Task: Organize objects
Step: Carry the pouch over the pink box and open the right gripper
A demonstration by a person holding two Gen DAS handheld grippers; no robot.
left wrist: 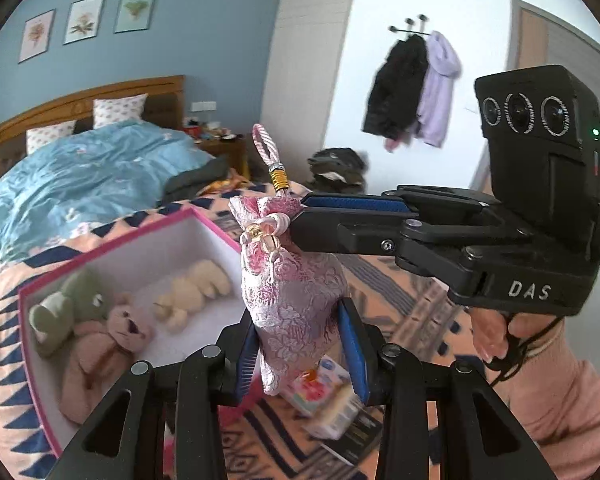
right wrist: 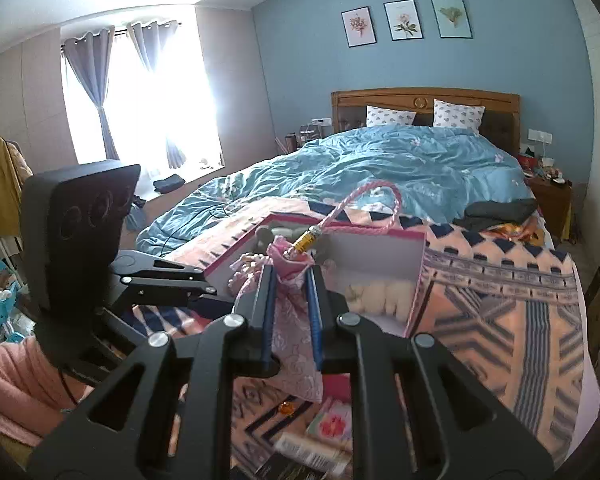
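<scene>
Left gripper (left wrist: 300, 354), black with blue pads, is clamped on the lower body of a pink brocade drawstring pouch (left wrist: 290, 292) with a twisted pink cord loop and gold-wound neck, held upright in the air. Right gripper (left wrist: 300, 218) comes in from the right, jaws closed tight on the pouch's gathered neck just by the knot; a hand in a pink sleeve (left wrist: 496, 334) holds its handle. In the right wrist view the same pouch (right wrist: 294, 320) sits pinched between the right gripper's (right wrist: 290, 276) blue pads, and the left gripper (right wrist: 204, 284) reaches in from the left. Below the pouch, small floral cartons (left wrist: 326, 400) lie on a peach and navy patterned blanket (right wrist: 500, 300). Just behind, an open pink-rimmed white box (left wrist: 204, 236) holds a green plush toy (left wrist: 74, 300), a pink plush bear (left wrist: 108, 340) and a cream plush toy (left wrist: 192, 292). Further back: blue rumpled duvet (right wrist: 400, 164), wooden headboard (right wrist: 424, 98), blue wall.
</scene>
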